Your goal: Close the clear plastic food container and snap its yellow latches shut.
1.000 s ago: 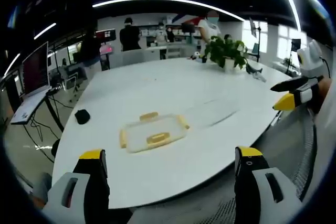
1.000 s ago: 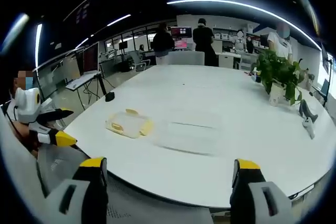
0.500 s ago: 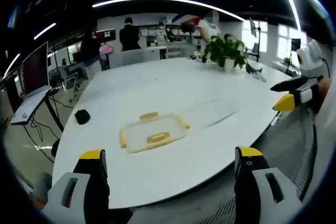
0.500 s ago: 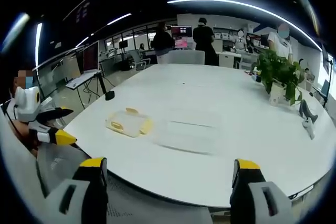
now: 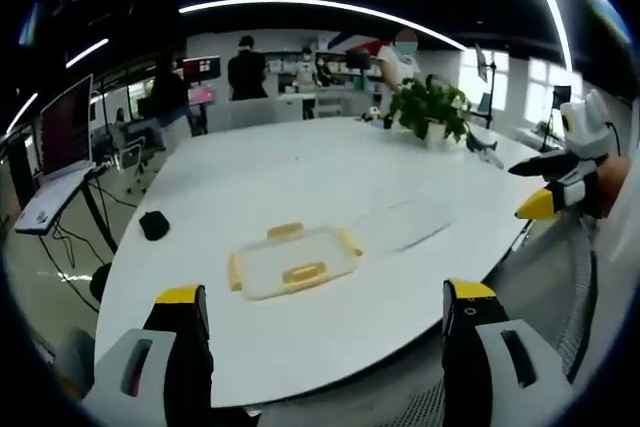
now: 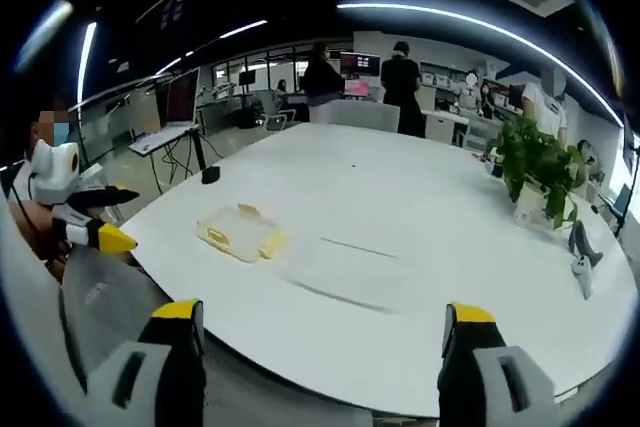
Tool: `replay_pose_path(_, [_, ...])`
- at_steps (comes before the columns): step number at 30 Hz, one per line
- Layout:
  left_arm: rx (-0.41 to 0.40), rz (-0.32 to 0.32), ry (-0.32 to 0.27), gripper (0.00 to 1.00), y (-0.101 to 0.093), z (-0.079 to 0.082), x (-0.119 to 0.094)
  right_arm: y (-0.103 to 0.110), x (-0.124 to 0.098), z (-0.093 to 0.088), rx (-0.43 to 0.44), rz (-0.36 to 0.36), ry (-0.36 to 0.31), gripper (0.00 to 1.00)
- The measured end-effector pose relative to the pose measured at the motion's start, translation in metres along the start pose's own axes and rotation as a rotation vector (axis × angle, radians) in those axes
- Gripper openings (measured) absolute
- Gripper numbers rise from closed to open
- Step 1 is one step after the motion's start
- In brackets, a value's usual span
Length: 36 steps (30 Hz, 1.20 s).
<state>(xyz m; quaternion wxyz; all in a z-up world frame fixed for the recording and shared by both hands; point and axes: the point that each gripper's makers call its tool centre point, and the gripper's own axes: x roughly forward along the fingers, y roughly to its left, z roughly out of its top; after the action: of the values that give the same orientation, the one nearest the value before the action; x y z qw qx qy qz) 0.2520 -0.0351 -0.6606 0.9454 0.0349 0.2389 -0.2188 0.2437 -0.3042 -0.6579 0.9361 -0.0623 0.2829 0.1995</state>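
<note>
A flat clear lid with yellow latches (image 5: 292, 262) lies on the white table (image 5: 300, 172), a short way beyond my left gripper (image 5: 323, 295), which is open and holds nothing. To the lid's right stands a faint clear container body (image 5: 405, 219). In the right gripper view the lid (image 6: 240, 235) lies left of the container body (image 6: 352, 267). My right gripper (image 6: 323, 311) is open and bare, back from the table edge. The right gripper (image 5: 532, 187) shows at the right of the left gripper view, and the left gripper (image 6: 118, 215) at the left of the right gripper view.
A potted plant (image 5: 432, 107) stands at the table's far right side. A small black object (image 5: 152, 225) lies near the left edge. Several people (image 6: 402, 82) stand by desks beyond the table. A monitor stand (image 5: 62, 137) and a mesh chair back (image 5: 580, 307) flank the table.
Both views have shifted slightly with the hands. The lid and container body lie where they were, and both grippers remain open.
</note>
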Motion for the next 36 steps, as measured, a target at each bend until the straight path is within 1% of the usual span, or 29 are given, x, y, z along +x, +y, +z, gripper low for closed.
replay_pose_path(1, [0.007,-0.004,-0.002,0.93,0.001,0.001,0.001,0.002,0.002,-0.001,-0.014,0.027,0.017,0.92])
replay_pose_path(2, [-0.003,-0.019,-0.009,0.92,0.001,0.004,0.002,0.004,0.003,-0.001,-0.022,0.049,0.027,0.84])
replay_pose_path(3, [-0.019,-0.023,-0.025,0.92,0.002,0.007,0.002,0.004,0.005,0.0,-0.022,0.049,0.029,0.83])
replay_pose_path(5, [-0.011,-0.022,-0.02,0.92,0.004,0.007,0.002,0.004,0.008,0.003,-0.025,0.052,0.018,0.9])
replay_pose_path(6, [0.004,-0.024,-0.015,0.92,0.004,0.006,0.002,0.006,0.008,0.006,-0.026,0.06,0.007,0.9])
replay_pose_path(9, [0.01,-0.031,-0.009,0.92,0.006,0.007,0.005,0.007,0.013,0.006,-0.047,0.068,0.023,0.89])
replay_pose_path(14, [0.026,-0.036,-0.006,0.91,0.011,0.013,0.012,0.009,0.02,0.014,-0.049,0.082,0.01,0.88])
replay_pose_path(17, [0.04,-0.042,0.006,0.94,0.015,0.014,0.017,0.014,0.025,0.014,-0.051,0.119,0.014,0.88])
replay_pose_path(18, [0.039,-0.055,0.018,0.95,0.016,0.013,0.019,0.018,0.027,0.013,-0.06,0.142,0.022,0.88])
replay_pose_path(20, [0.029,-0.073,0.011,0.94,0.016,0.016,0.021,0.023,0.029,0.01,-0.067,0.173,0.034,0.88])
replay_pose_path(22, [0.029,-0.097,0.008,0.93,0.015,0.019,0.022,0.025,0.031,0.011,-0.079,0.185,0.039,0.88])
replay_pose_path(25, [0.049,-0.115,0.014,0.92,0.016,0.021,0.026,0.027,0.034,0.013,-0.1,0.197,0.04,0.88])
replay_pose_path(28, [0.05,-0.129,0.021,0.92,0.019,0.022,0.029,0.03,0.039,0.019,-0.114,0.218,0.035,0.88])
replay_pose_path(30, [0.071,-0.143,0.021,0.89,0.021,0.024,0.031,0.032,0.043,0.021,-0.123,0.23,0.038,0.88])
replay_pose_path(33, [0.093,-0.166,0.028,0.88,0.024,0.028,0.034,0.036,0.049,0.025,-0.141,0.251,0.041,0.87])
replay_pose_path(36, [0.123,-0.176,0.034,0.88,0.029,0.03,0.038,0.039,0.055,0.03,-0.166,0.266,0.041,0.88])
